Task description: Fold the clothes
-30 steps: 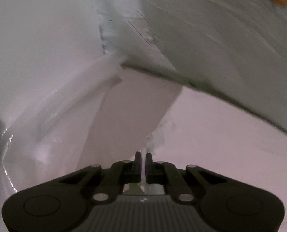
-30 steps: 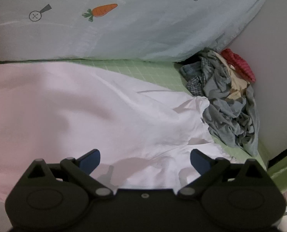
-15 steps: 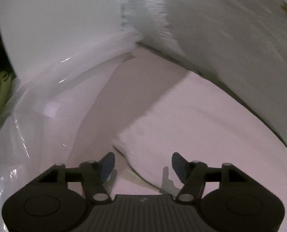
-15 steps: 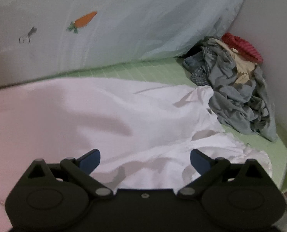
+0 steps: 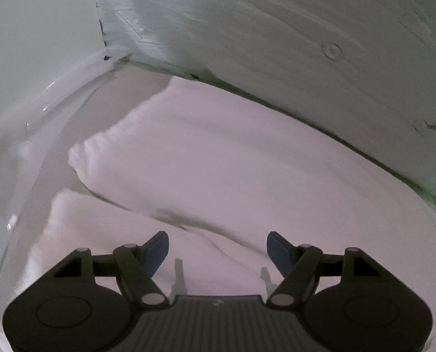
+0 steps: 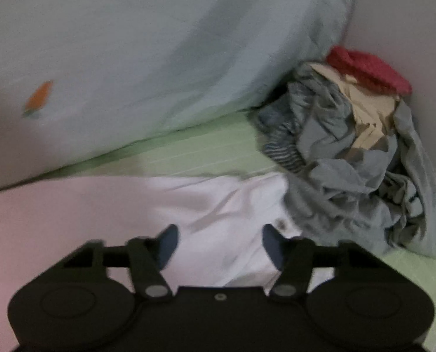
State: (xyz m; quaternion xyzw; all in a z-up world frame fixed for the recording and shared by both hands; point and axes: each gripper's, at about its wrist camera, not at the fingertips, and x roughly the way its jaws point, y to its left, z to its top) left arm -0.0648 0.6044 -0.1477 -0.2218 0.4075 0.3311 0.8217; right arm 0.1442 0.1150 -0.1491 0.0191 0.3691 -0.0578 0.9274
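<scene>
Now | white garment (image 5: 218,161): soft, limp, probably light | left gripper (image 5: 218,248), right gripper (image 6: 219,242): jaws wide, empty | pinch hem beside clothes pile (image 6: 355,158)

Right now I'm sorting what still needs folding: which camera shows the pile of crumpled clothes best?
The right wrist view: the pile of crumpled clothes sits in the corner beside the white garment. The left wrist view shows none of it.

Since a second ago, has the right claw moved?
Yes. The right claw shifted toward the clothes pile, which now looms larger; the pillow's carrot print slid down-left.
</scene>
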